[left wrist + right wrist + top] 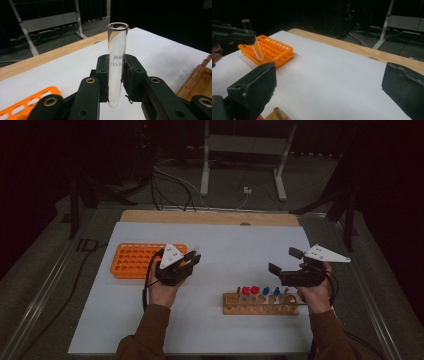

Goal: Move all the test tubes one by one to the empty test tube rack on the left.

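Glass test tube [117, 62] is standing upright, pinched mid-length by the left tongs [116, 72], raised above the white surface [225, 245] just beside the orange rack [135, 261]. Right tongs [327, 87] are hanging spread, gripping nothing, over the wooden rack [260, 304].

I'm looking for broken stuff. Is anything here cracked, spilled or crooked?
Nothing looks cracked or spilled. One small thing: on the left hand-held gripper, the black pad beside the empty glass tube looks frayed and peeling at its edge. The orange rack and wooden rack sit flat on the table.
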Demonstrator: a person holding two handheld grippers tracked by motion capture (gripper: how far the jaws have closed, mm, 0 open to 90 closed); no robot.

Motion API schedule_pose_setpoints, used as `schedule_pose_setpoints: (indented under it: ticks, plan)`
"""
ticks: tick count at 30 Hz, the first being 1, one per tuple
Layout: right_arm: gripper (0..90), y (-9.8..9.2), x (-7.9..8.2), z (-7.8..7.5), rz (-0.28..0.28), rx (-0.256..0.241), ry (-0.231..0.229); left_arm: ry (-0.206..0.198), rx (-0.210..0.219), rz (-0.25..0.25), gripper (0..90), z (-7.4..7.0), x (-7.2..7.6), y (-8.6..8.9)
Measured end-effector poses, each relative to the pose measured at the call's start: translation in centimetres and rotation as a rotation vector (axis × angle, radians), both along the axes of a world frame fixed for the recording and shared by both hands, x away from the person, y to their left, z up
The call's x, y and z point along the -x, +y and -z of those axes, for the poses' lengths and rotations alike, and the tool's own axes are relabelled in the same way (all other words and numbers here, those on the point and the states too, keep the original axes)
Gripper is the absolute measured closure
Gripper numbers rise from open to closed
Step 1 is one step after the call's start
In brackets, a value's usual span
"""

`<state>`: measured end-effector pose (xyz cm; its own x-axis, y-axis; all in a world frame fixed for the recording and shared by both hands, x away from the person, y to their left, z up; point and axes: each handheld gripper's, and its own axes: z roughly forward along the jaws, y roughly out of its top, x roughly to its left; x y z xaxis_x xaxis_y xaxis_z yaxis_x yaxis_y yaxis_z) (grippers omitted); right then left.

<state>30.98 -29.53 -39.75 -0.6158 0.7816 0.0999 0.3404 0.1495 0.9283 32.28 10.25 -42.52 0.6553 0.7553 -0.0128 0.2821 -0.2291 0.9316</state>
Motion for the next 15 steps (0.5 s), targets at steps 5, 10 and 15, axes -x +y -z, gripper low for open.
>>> schedule_pose_setpoints:
  ticks: [5,10,15]
  plan:
    - [0.0,-0.8,0.3,0.7,0.022,0.000,0.003,-0.001,-0.012,-0.034,75.7,0.5,-0.1,1.1]
    - [0.0,-1.4,0.6,1.2,0.034,-0.019,0.006,-0.001,-0.026,-0.072,75.7,1.2,-0.3,2.1]
    - [0.0,-1.9,0.9,1.9,0.046,-0.038,0.015,0.008,-0.033,-0.103,75.7,2.0,-0.6,2.7]
